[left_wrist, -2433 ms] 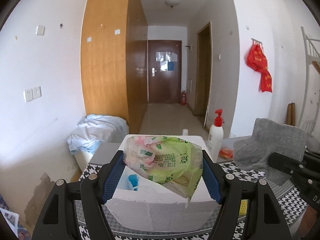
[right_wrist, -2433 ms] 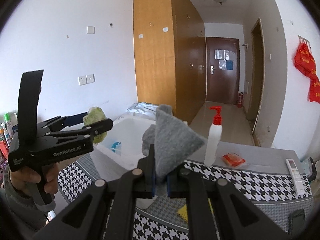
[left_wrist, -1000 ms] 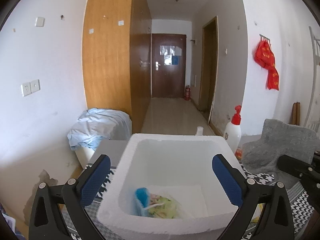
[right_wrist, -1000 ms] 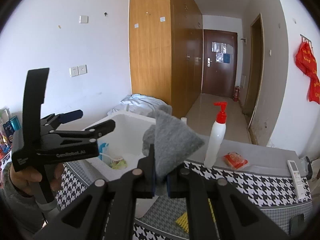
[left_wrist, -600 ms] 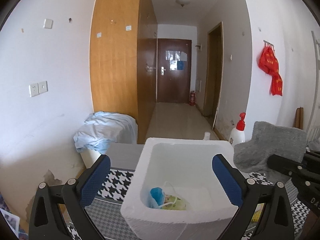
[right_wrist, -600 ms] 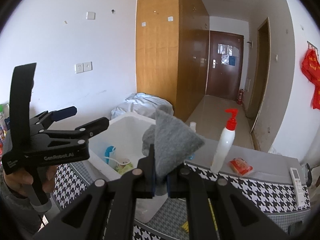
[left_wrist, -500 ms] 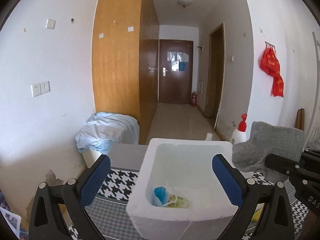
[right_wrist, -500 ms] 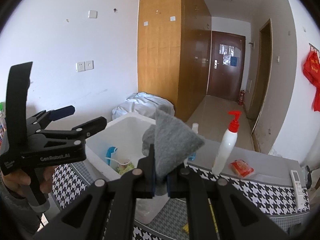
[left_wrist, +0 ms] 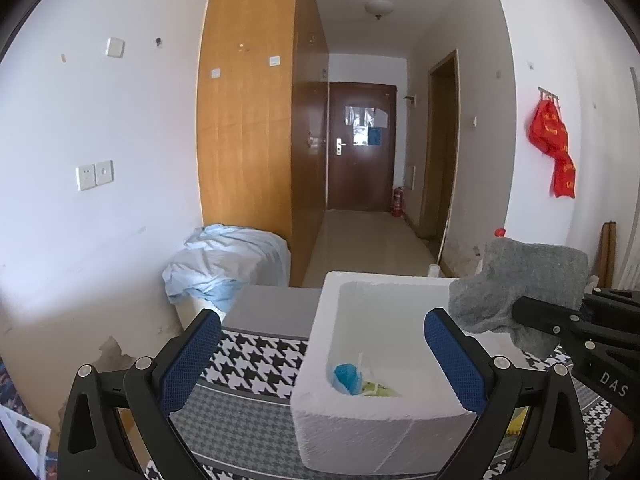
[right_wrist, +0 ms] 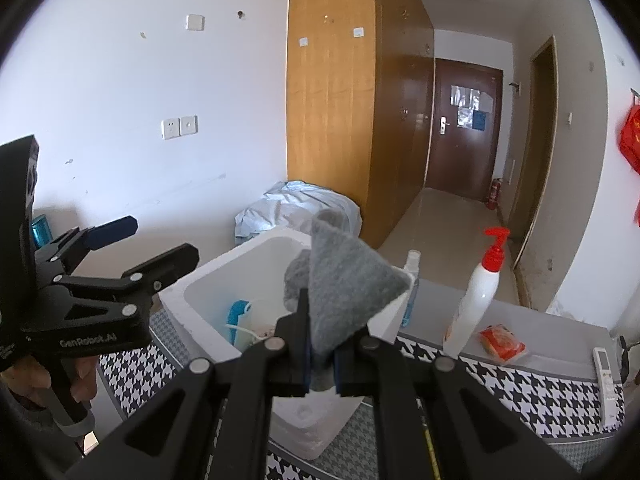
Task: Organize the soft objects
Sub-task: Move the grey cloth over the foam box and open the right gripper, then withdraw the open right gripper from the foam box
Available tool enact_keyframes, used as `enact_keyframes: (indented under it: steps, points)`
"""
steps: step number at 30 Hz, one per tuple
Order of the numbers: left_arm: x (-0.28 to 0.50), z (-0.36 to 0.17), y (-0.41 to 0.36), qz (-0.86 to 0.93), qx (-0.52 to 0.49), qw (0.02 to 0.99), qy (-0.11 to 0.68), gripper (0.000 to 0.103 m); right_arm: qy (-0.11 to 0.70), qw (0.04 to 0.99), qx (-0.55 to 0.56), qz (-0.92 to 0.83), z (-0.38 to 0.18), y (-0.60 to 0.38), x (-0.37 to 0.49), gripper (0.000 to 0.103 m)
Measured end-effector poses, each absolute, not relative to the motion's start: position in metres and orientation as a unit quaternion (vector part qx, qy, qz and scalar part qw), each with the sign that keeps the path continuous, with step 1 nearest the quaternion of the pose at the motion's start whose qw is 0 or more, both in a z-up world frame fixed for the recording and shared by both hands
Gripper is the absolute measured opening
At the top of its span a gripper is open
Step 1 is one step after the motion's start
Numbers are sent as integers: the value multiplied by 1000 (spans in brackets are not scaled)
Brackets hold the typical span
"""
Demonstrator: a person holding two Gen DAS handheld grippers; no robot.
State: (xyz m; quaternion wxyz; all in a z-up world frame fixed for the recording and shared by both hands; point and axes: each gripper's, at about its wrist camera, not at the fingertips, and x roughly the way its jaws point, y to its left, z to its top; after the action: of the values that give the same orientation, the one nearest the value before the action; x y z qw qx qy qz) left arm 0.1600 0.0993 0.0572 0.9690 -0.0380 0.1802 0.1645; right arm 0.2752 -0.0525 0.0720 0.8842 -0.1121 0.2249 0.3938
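Two grippers: the right gripper (right_wrist: 320,354) pinches a grey knitted cloth (right_wrist: 344,288), hiding part of the white foam box (left_wrist: 372,420); the left gripper (left_wrist: 320,356) gapes empty.

pump bottle (right_wrist: 478,296): upright on the table
remote (right_wrist: 603,368): right table edge
orange packet (right_wrist: 502,342): beside the bottle

Behind the grey cloth (right_wrist: 344,280) pinched in the right claw (right_wrist: 321,364), the far wall of the white foam box (right_wrist: 208,292) is hidden, and the blue and green packets (left_wrist: 354,380) inside it are partly covered by its near rim.
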Motion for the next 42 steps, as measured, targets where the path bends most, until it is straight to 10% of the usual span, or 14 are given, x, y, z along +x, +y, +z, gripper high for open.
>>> enact_keyframes:
  steps: [19, 21, 23, 42]
  points:
    - [150, 54, 121, 187, -46, 965, 181, 102, 263, 868, -111, 407, 62, -16, 297, 11]
    - [148, 54, 123, 189, -47, 964, 180, 102, 271, 866, -117, 404, 59, -13, 299, 25]
    - [146, 53, 124, 191, -47, 964, 180, 102, 273, 865, -119, 404, 57, -11, 298, 60]
    - [136, 66, 109, 185, -40, 967, 169, 102, 234, 878, -94, 407, 80, -51, 272, 61]
